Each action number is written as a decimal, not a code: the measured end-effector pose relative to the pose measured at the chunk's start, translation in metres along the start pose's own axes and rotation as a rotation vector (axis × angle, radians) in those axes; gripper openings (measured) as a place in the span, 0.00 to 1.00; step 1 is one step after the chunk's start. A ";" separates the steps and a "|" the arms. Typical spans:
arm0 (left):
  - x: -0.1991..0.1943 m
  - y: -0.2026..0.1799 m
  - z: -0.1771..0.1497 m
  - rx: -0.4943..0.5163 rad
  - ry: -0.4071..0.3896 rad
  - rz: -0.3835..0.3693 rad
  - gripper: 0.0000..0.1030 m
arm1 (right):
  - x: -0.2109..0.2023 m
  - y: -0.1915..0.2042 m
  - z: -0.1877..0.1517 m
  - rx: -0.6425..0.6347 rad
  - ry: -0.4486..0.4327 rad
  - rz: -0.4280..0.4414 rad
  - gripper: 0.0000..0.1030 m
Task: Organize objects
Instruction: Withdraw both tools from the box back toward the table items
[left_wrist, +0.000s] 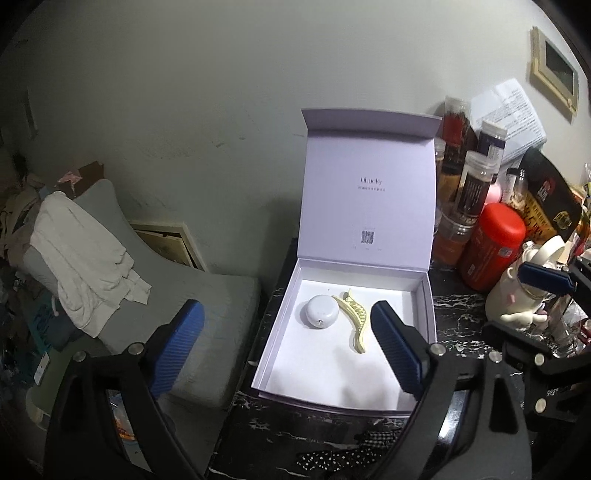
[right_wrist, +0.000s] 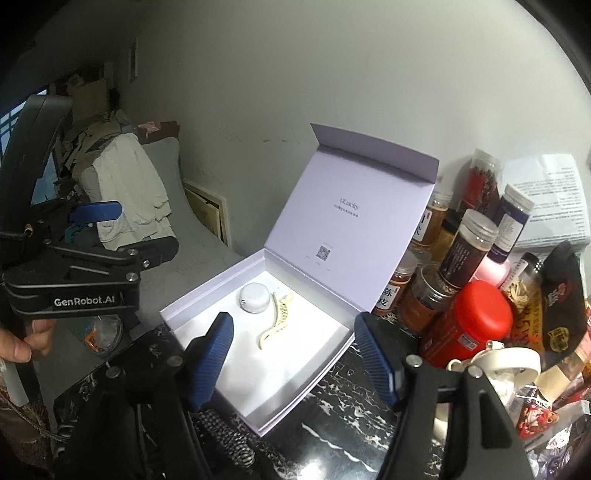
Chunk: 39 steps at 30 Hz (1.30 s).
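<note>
An open pale lilac gift box (left_wrist: 282, 332) (right_wrist: 207, 295) stands on the black marble table, its lid upright against the wall. Inside lie a round white case (left_wrist: 321, 311) (right_wrist: 254, 297) and a cream hair claw clip (left_wrist: 354, 320) (right_wrist: 276, 320), side by side. My left gripper (left_wrist: 288, 347) is open and empty, hovering above the box's front. My right gripper (right_wrist: 293, 354) is open and empty, over the box's front right corner. A black polka-dot fabric piece (left_wrist: 332, 456) lies on the table in front of the box.
Spice jars (right_wrist: 469, 251), a red canister (left_wrist: 493, 247) (right_wrist: 469, 325), a white figurine (left_wrist: 517, 299) and snack bags (right_wrist: 554, 295) crowd the table to the right of the box. A grey cushion with a white cloth (left_wrist: 81, 251) lies to the left, below the table.
</note>
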<state>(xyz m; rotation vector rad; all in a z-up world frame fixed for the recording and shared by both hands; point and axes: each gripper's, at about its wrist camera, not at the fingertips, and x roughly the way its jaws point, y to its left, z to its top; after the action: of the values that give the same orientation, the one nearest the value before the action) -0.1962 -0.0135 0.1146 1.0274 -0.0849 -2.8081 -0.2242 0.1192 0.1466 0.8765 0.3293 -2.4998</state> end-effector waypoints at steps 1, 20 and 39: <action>-0.004 0.001 -0.001 0.001 -0.004 0.001 0.90 | -0.004 0.002 -0.001 -0.002 -0.005 0.001 0.68; -0.061 -0.012 -0.044 0.054 -0.032 -0.031 0.92 | -0.058 0.028 -0.036 0.008 -0.031 -0.033 0.71; -0.068 -0.018 -0.099 0.061 0.021 -0.038 0.93 | -0.063 0.056 -0.084 0.001 0.018 0.000 0.71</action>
<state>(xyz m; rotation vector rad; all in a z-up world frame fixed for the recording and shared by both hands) -0.0835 0.0147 0.0803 1.0824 -0.1508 -2.8449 -0.1083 0.1236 0.1186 0.9000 0.3345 -2.4936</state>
